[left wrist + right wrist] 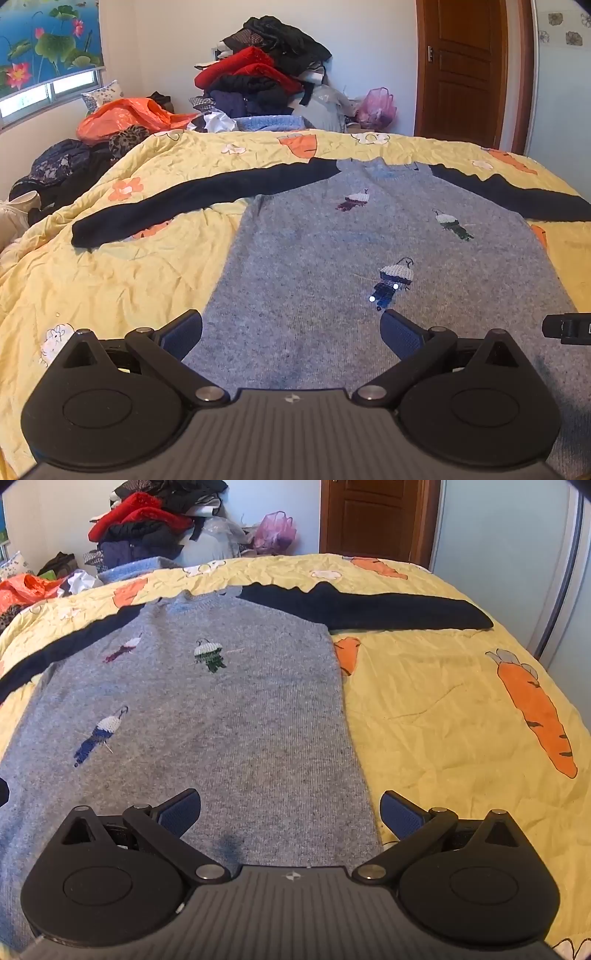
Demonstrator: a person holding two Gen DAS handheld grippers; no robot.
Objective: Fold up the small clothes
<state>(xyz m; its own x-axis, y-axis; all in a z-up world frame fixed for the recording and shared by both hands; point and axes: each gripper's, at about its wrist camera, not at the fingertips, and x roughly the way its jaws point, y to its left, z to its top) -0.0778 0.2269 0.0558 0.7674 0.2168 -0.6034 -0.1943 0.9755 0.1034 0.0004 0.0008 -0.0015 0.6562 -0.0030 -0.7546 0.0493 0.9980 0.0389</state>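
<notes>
So the grey sweater is laid out flat, front up, on the yellow bedspread, with its long axis running straight away from both grippers – hem nearest, neckline at the far end, and the two dark sleeves thrown out sideways like a T. The left gripper is held over the hem towards the left side of the body, jaws spread wide with nothing between them, and the left sleeve is seen stretching off to the far left, well apart from it. The right gripper is parked at the hem too, also wide open and empty, but it's straddling the sweater's right side edge – one fingertip over grey knit, the other over bare bedspread. The right sleeve lies up by the far shoulder, reaching out to the right. What the next move probably turns on is just that: each sleeve is on its own gripper's side, so neither arm would need to be crossed over, but both sleeves are at the far end, so a reach forward along the body is likely needed before anything gets pinched. A fold straight from the hem can't be ruled out either.
</notes>
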